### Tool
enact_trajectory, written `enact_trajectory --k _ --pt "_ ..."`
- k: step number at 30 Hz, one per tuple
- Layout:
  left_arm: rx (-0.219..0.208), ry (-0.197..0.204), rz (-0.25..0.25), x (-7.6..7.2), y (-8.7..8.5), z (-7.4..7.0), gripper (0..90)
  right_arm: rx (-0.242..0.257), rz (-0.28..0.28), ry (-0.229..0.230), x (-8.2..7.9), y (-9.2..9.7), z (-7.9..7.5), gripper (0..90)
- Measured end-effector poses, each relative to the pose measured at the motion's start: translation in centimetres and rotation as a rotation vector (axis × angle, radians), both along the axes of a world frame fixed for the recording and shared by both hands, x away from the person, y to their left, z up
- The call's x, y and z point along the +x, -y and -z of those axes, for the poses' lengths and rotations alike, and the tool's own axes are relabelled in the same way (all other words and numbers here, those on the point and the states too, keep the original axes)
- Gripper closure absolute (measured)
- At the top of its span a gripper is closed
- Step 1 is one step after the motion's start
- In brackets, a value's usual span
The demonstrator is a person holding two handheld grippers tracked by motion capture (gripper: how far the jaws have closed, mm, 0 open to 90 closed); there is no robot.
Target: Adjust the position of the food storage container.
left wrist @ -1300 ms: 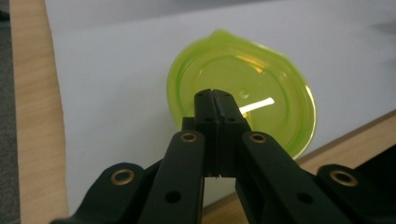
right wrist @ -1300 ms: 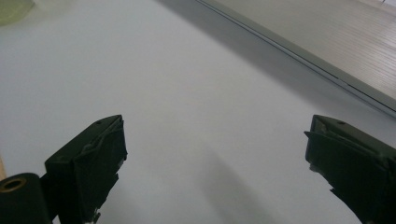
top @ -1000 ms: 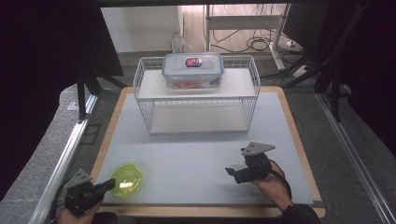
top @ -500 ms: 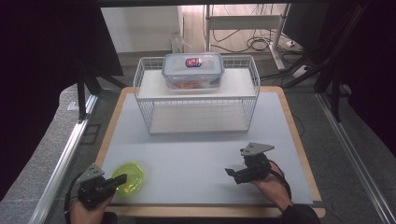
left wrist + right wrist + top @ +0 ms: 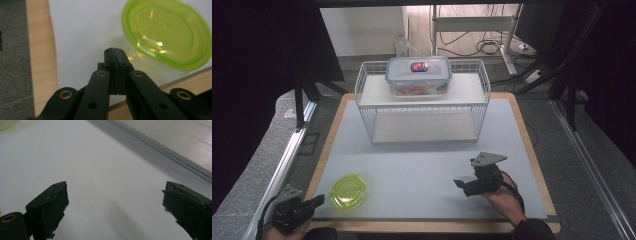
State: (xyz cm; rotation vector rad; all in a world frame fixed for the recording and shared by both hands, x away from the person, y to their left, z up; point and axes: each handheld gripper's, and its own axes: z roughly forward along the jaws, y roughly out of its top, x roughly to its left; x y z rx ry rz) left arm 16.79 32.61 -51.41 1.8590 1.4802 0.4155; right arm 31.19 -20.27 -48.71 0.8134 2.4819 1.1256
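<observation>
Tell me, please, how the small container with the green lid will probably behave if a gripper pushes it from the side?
The container with the green lid looks like thin clear plastic and seems empty, so it is probably light and would slide easily on the smooth white mat. It sits low and wide, so tipping seems unlikely. Its walls may flex under a squeeze.

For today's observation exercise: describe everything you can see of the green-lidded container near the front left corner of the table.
The green-lidded container is a small, roundish tub with a translucent lime-green plastic lid and a clear plastic body below it. The lid is on, glossy, with raised concentric ridges. It stands upright on the pale mat, near the table's front left corner. Nothing touches it: the left gripper is just beside it, jaws shut and empty.
</observation>
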Motion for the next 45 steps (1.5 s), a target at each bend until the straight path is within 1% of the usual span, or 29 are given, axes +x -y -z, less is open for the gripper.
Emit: enact_trajectory --k 1,2,3,4,5,6,7,11,13,14,16,17,18,19,24,27,28,32,33,34,36,37,38,39,40,41,43,44,45 --pt "0.002 -0.036 0.028 0.2 0.2 0.6 89.9 0.000 0.000 0.000 0.0 0.0 0.0 5.7" --pt "0.003 -0.052 0.041 0.4 0.4 0.8 89.9 -0.001 0.000 -0.001 0.0 0.0 0.0 5.7" --pt "0.003 -0.052 0.041 0.4 0.4 0.8 89.9 -0.001 0.000 -0.001 0.0 0.0 0.0 5.7" --pt "0.007 -0.078 0.073 0.8 1.0 1.3 89.9 -0.003 0.000 0.000 0.0 0.0 0.0 5.6" --pt "0.014 -0.087 0.085 0.9 1.3 1.4 89.9 -0.004 -0.001 0.001 0.0 0.0 0.0 5.7" --pt "0.014 -0.087 0.085 0.9 1.3 1.4 89.9 -0.004 -0.001 0.001 0.0 0.0 0.0 5.7" --pt "0.014 -0.099 0.106 1.2 1.7 1.6 89.9 -0.003 -0.003 0.000 0.0 0.0 0.1 5.7" --pt "0.024 -0.111 0.121 1.8 2.4 1.8 89.9 -0.003 -0.003 -0.005 0.1 -0.1 0.2 5.7" --pt "0.024 -0.110 0.121 2.0 2.5 1.8 89.9 -0.004 -0.004 -0.004 0.1 -0.1 0.2 5.7" --pt "0.018 -0.109 0.125 2.2 2.6 1.8 89.9 -0.004 -0.004 -0.005 0.1 -0.1 0.2 5.6" --pt "0.019 -0.110 0.128 2.4 2.8 1.8 89.9 -0.005 -0.005 -0.005 0.1 -0.1 0.2 5.7" --pt "0.023 -0.111 0.135 2.9 3.2 1.8 89.9 -0.006 -0.005 -0.006 0.1 -0.1 0.2 5.7" --pt "0.023 -0.111 0.135 2.9 3.2 1.8 89.9 -0.006 -0.006 -0.006 0.1 -0.1 0.3 5.7" --pt "0.023 -0.113 0.151 3.4 3.7 1.8 89.9 -0.006 -0.005 -0.008 0.1 -0.2 0.3 5.7" --pt "0.031 -0.112 0.180 4.8 5.0 1.9 89.9 -0.010 -0.006 -0.011 0.1 -0.2 0.3 5.7" --pt "0.016 -0.105 0.194 5.6 5.5 1.9 89.9 -0.012 -0.006 -0.012 0.2 -0.2 0.4 5.7" --pt "0.016 -0.105 0.194 5.6 5.5 1.9 89.9 -0.012 -0.006 -0.012 0.2 -0.2 0.4 5.7" --pt "0.026 -0.098 0.219 7.1 6.6 1.9 89.9 -0.015 -0.003 -0.015 0.2 -0.3 0.5 5.7" --pt "0.034 -0.094 0.231 7.8 7.2 1.8 89.9 -0.016 -0.004 -0.015 0.2 -0.3 0.5 5.7" --pt "0.034 -0.094 0.231 7.8 7.2 1.8 89.9 -0.016 -0.004 -0.015 0.2 -0.3 0.5 5.7" --pt "0.039 -0.090 0.256 8.6 7.9 1.8 89.9 -0.018 -0.005 -0.016 0.3 -0.3 0.5 5.7" --pt "0.044 -0.085 0.276 9.2 8.6 1.7 89.9 -0.020 -0.006 -0.015 0.3 -0.3 0.6 5.7" --pt "0.044 -0.085 0.276 9.2 8.6 1.7 89.9 -0.020 -0.006 -0.015 0.3 -0.3 0.6 5.7" --pt "0.051 -0.082 0.299 9.7 9.4 1.6 89.9 -0.020 -0.005 -0.017 0.3 -0.3 0.6 5.7" --pt "0.051 -0.082 0.299 9.7 9.4 1.6 89.9 -0.020 -0.005 -0.017 0.3 -0.3 0.6 5.7" --pt "0.060 -0.083 0.322 10.2 10.3 1.5 89.9 -0.022 -0.002 -0.019 0.3 -0.3 0.6 5.7" --pt "0.069 -0.082 0.346 10.6 11.2 1.4 89.9 -0.026 -0.002 -0.018 0.3 -0.3 0.7 5.6" --pt "0.069 -0.082 0.346 10.6 11.2 1.4 89.9 -0.026 -0.002 -0.018 0.3 -0.3 0.7 5.6" --pt "0.077 -0.080 0.369 10.9 12.0 1.3 89.9 -0.026 -0.002 -0.017 0.3 -0.3 0.7 5.6"
